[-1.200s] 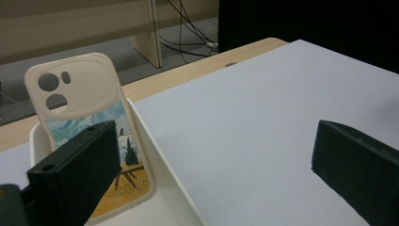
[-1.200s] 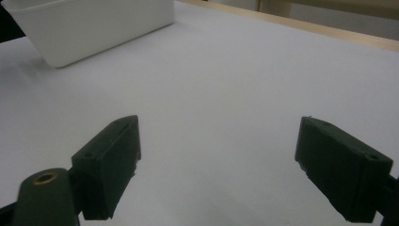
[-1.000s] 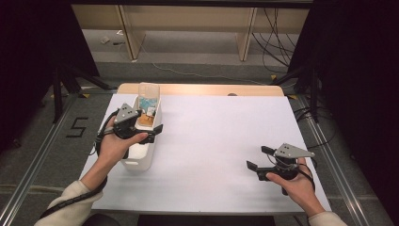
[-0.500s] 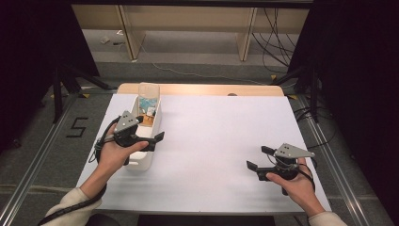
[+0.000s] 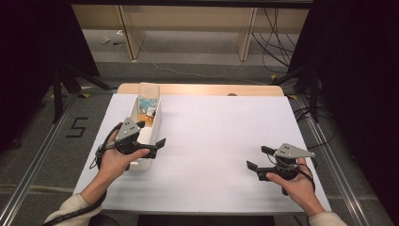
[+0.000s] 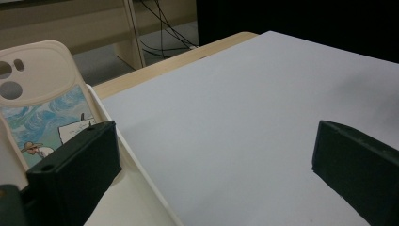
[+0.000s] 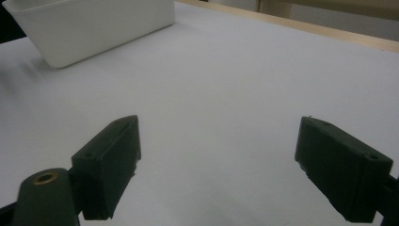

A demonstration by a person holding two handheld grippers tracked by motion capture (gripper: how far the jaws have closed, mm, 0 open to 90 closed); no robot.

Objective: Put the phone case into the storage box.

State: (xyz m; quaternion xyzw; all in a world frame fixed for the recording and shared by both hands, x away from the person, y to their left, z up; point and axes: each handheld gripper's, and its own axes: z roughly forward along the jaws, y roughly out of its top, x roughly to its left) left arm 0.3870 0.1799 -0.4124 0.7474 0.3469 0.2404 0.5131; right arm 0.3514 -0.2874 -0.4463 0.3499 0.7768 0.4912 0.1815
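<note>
Overhead, the left gripper (image 5: 150, 136) sat above the near end of a white bin (image 5: 153, 129), at about 9 o'clock on the white table (image 5: 226, 132). Its jaws stood wide apart, holding nothing. One jaw lay over the bin's inside, the other out over the table surface past the bin's right wall. The left hand (image 5: 115, 162) gripped the handle, sleeve trailing toward 7 o'clock.

Left gripper view: a phone case (image 6: 42, 103) stood propped in the bin (image 6: 141, 174), leaning against its far end, at roughly 10 o'clock of that view. Cream rim, camera cut-outs at top, blue swirled print with a small cartoon figure. The left-hand jaw partly covered the case's lower edge; whether it touched, I could not tell. From above, the case (image 5: 148, 101) showed at the bin's far end, toward 12 o'clock from the gripper, with small items beside it too blurred to name.

Right gripper (image 5: 257, 158) rested at about 4 o'clock on the table, well apart from the bin, jaws also spread and empty, pointing toward 9 o'clock. Right hand (image 5: 291, 181) behind it. Right gripper view: bare white surface between the jaws, the bin (image 7: 94, 28) off at 11 o'clock, wooden table edge (image 7: 301, 26) beyond.
</note>
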